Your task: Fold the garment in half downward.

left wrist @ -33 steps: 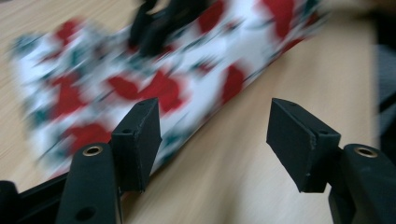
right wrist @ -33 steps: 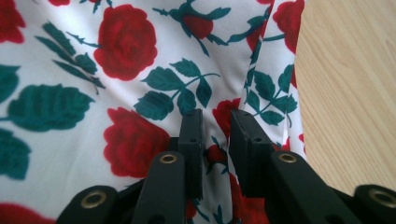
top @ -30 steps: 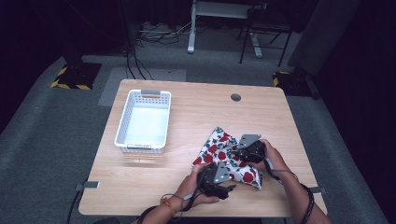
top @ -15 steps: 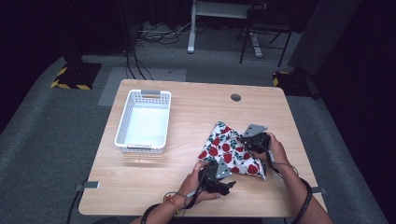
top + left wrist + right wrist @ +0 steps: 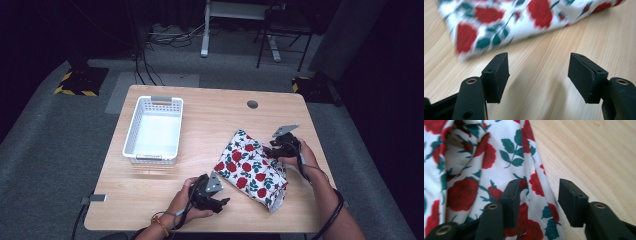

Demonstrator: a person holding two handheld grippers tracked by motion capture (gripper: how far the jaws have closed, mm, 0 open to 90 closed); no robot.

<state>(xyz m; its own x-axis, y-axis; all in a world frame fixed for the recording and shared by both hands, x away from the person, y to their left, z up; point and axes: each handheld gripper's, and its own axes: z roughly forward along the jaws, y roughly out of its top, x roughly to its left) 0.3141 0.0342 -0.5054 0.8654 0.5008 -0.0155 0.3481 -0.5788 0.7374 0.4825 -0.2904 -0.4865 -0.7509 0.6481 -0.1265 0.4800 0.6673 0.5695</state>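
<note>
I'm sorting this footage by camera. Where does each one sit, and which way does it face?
High view: above the person's side, looking forward and down at the table; both forearms and hands show.
Left gripper view: on the left claw, open black jaws over wood, facing the flowered cloth.
Right gripper view: on the right claw, jaws open astride the cloth's edge.
All three share the cloth.

One worktop in play, light wood, with one round hole near its far edge. On it, one white basket with slotted walls. One floral cloth, white with red roses and green leaves, a single piece. Two grippers out there: the left gripper and the right gripper, one in each of two hands, two black jaws apiece. Each gripper carries one grey three-cornered plate, so two plates in all.
</note>
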